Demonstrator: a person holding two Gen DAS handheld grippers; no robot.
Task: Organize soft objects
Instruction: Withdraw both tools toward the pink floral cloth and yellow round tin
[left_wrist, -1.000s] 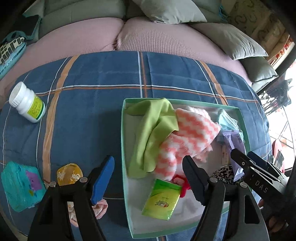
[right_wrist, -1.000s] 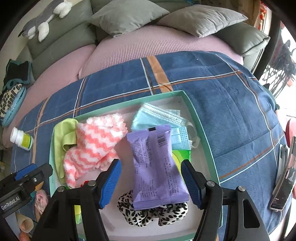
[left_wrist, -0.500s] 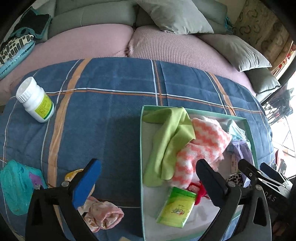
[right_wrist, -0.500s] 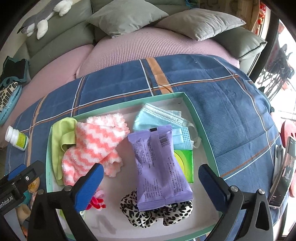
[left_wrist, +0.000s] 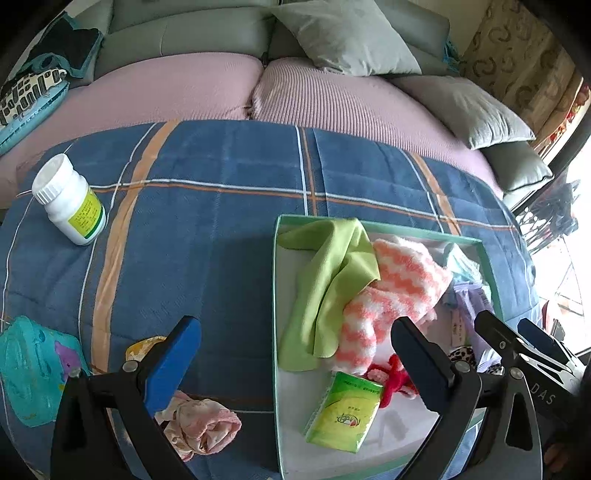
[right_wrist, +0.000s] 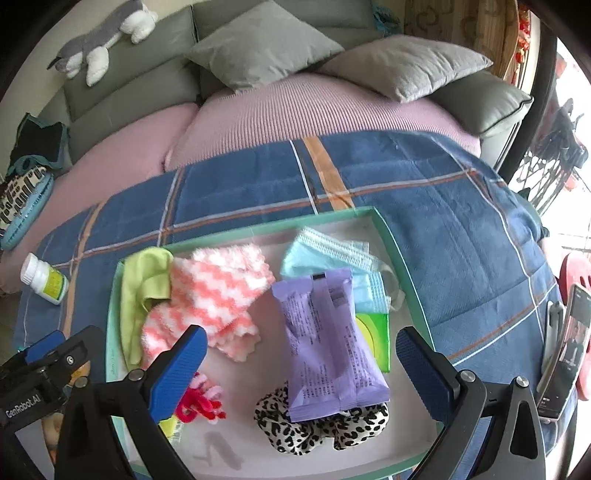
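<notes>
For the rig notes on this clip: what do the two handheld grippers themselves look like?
Both are black plastic clamps with rivets at the finger joints. The left gripper and the right gripper each have two fingers faced with ribbed blue pads. Seen from the opposite camera, white lettering marks their sides: GenRobot.AI on the left one, DAS on the right. No cables or sleeves show.

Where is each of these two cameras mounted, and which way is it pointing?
Left wrist view: sits on the left gripper, looking down over the plaid blanket and the tray's left edge; its own open fingers show, plus the right gripper at right.
Right wrist view: sits on the right gripper, looking down into the tray at the purple packet; its open fingers show, plus the left gripper at left.
Shared: tray, pink-and-white cloth, white bottle.
</notes>
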